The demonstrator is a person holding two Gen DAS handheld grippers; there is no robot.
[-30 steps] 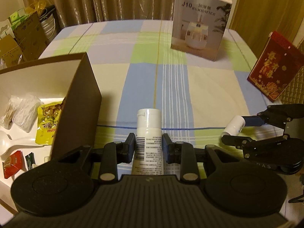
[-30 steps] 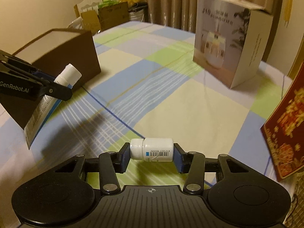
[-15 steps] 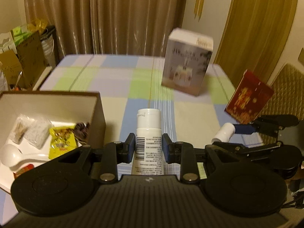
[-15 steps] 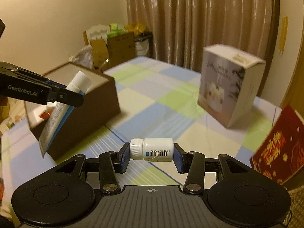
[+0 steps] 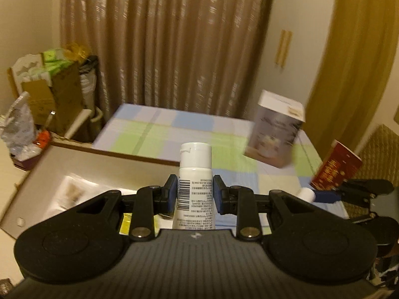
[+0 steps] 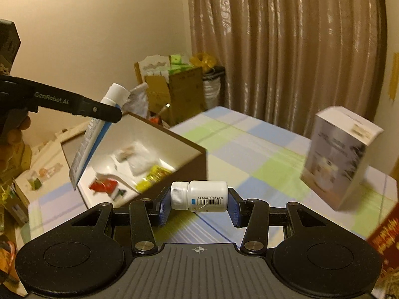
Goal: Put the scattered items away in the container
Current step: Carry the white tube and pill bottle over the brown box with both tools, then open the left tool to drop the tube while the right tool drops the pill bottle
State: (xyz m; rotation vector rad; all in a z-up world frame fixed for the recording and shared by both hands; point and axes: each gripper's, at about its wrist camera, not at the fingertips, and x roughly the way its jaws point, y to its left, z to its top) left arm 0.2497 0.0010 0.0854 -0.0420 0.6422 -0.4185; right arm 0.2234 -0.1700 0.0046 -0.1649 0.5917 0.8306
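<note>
My left gripper (image 5: 195,194) is shut on a white tube (image 5: 195,174) with a cap and barcode, held upright above the open brown box (image 5: 37,182). In the right wrist view the tube (image 6: 92,134) hangs tilted over the box (image 6: 174,159). My right gripper (image 6: 198,206) is shut on a small white pill bottle (image 6: 202,195), held sideways in the air to the right of the box. The bottle's cap (image 5: 306,194) shows in the left wrist view. The box holds a white spoon, snack packets and sachets.
A tall white humidifier carton (image 6: 341,154) stands on the checked tablecloth (image 6: 249,154) at the right. A red printed box (image 5: 335,167) stands further right. Cardboard boxes and bags (image 6: 174,87) are stacked by the curtain beyond the table.
Both grippers have risen and moved left toward the box, each still holding its item. The tube now hangs over the box opening.
</note>
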